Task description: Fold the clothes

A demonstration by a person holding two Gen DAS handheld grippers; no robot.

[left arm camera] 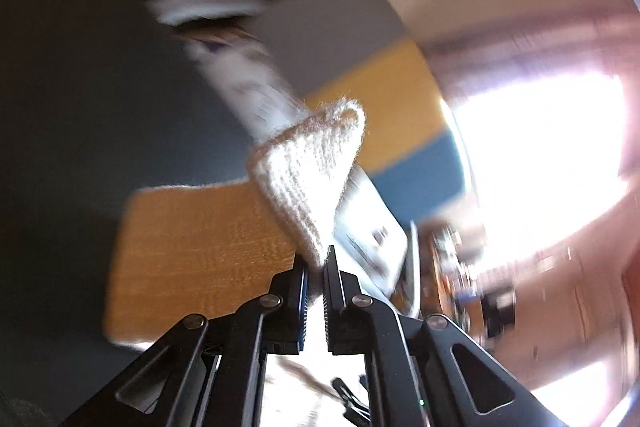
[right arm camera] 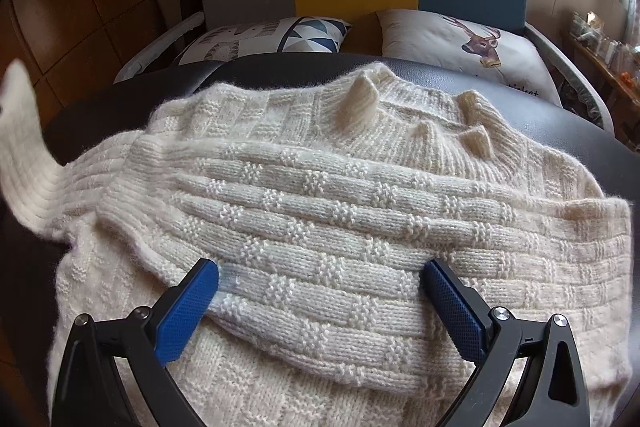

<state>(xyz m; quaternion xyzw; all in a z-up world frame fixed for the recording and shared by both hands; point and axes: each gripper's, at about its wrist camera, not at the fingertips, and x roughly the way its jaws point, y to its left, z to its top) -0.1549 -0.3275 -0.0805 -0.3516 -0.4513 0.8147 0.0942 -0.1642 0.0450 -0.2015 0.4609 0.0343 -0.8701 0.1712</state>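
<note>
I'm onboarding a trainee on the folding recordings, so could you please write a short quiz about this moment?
1. True or false: the right gripper is open, one finger on each side of a sleeve of the cream knitted sweater.
2. What does the left gripper hold? A) a blue towel B) a pinch of cream knit C) nothing
3. Which animal is printed on the white pillow behind the sweater?

Key: 1 true; 2 B; 3 a deer.
</note>
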